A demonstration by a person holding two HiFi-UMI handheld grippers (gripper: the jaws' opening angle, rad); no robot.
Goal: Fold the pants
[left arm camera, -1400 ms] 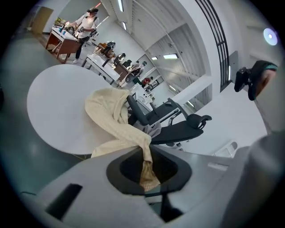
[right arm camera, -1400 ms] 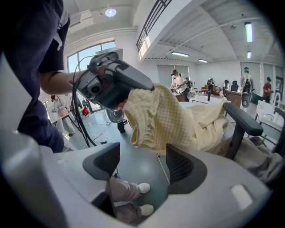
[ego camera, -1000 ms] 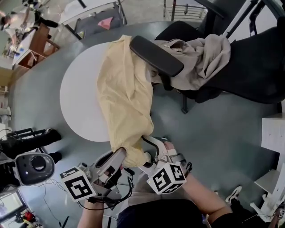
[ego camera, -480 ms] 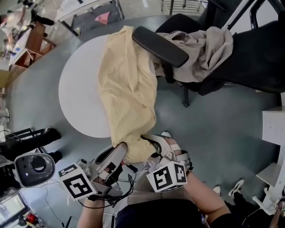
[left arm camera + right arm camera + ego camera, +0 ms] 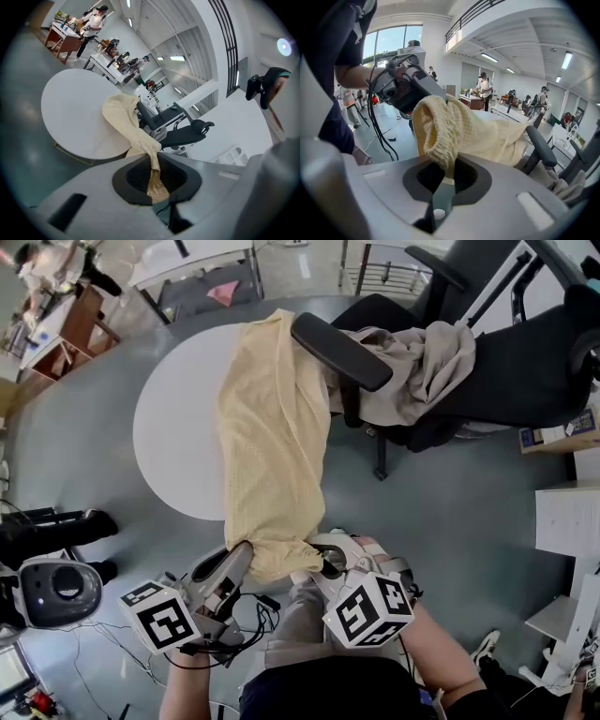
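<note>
Okay, my left gripper pinches, my right gripper just closed on limp pale-yellow waffle-knit fabric pants, probably at the waistband.

Bare white table opens ahead-left of the left gripper; ahead and right of it, an office chair and its armrest crowd the way.
</note>
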